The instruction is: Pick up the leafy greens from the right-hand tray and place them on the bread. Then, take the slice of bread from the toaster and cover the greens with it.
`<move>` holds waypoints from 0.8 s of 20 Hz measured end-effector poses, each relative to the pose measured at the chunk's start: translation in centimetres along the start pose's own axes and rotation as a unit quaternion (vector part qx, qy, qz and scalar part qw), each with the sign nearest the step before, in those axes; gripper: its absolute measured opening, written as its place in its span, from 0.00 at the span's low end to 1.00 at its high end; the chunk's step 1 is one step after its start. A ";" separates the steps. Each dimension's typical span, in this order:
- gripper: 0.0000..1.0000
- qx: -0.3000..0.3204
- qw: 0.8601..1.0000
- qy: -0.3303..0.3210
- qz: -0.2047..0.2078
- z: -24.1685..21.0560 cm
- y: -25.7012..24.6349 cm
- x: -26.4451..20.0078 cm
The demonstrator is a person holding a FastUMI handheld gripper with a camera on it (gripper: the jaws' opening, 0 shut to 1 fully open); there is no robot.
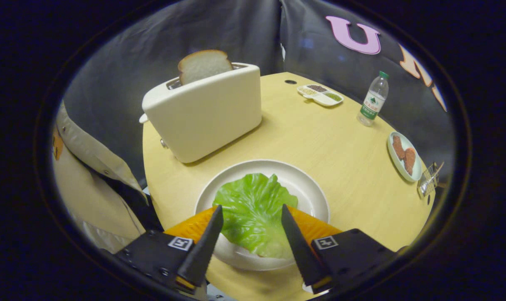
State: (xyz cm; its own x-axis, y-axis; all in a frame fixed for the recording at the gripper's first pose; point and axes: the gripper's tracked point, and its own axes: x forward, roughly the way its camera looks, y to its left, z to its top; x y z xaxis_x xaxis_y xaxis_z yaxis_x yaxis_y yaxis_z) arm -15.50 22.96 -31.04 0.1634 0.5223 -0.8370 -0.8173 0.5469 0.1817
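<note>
A green lettuce leaf [253,209] lies spread on a white plate [307,188] on the round wooden table. It hides whatever is under it. My gripper [252,206] hovers over the plate's near side, open. Its two black fingers stand wide apart with the leaf between their tips, and I see neither pressing on it. Beyond the plate, to the left, a cream toaster [204,113] stands with a slice of bread [203,65] sticking up out of its slot.
A small plate [397,161] with two reddish-brown pieces sits at the table's right edge, a wire basket [429,179] beside it. Farther back are a water bottle [373,99] and a divided dish [320,94] of seasonings. A person's beige jacket [90,175] is left of the table.
</note>
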 end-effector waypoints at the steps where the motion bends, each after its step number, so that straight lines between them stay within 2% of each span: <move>1: 0.98 -0.001 1.000 -0.008 -0.010 1.0 -0.1 -0.5; 5: 1.00 0.002 0.999 -0.042 -0.025 6.0 0.9 -2.8; 9: 1.00 0.006 0.998 -0.060 -0.014 10.3 3.6 -4.4; 16: 1.00 -0.001 0.996 -0.088 -0.025 17.2 6.7 -4.2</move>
State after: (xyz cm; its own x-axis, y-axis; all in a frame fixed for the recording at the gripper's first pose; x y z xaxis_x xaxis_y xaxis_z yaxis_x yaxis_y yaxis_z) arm -12.12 35.67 -17.40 0.2983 0.6003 -0.7421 -0.8063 0.5745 0.1406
